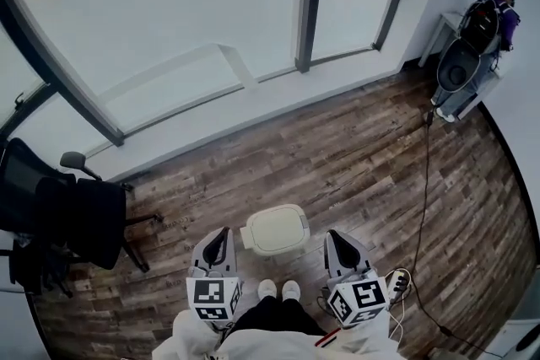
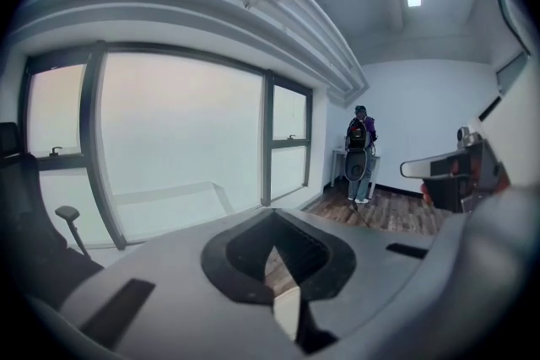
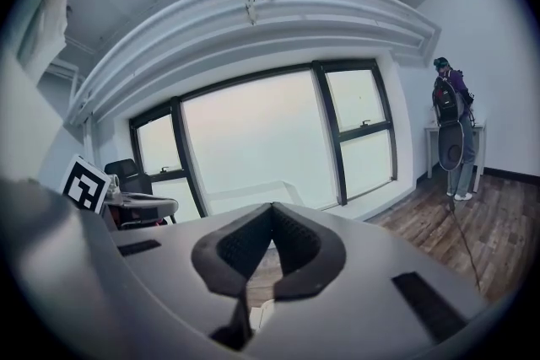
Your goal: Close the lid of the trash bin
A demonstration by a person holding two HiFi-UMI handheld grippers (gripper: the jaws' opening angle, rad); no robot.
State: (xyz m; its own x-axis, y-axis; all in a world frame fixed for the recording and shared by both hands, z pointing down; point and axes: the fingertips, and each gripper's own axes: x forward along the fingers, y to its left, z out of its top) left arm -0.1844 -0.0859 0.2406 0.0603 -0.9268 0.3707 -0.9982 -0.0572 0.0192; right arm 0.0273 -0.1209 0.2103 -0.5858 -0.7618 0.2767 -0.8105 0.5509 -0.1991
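A small cream trash bin [image 1: 276,230] stands on the wood floor just ahead of my white shoes [image 1: 279,289], and its lid lies flat on top. My left gripper [image 1: 221,233] hangs to the bin's left and my right gripper [image 1: 336,235] to its right, both apart from it. Each is shut with nothing between its jaws. In the left gripper view the left gripper [image 2: 272,213] points toward the window, with a pale sliver of the bin [image 2: 288,314] showing below the tips. The right gripper [image 3: 271,206] points the same way, over a similar sliver of the bin [image 3: 258,314].
A black office chair [image 1: 78,215] stands at the left. A dark cable [image 1: 423,206] runs across the floor to a power strip [image 1: 396,282] by my right foot. A person with a backpack [image 1: 487,25] stands at the far right corner. A large window wall [image 1: 169,21] lies ahead.
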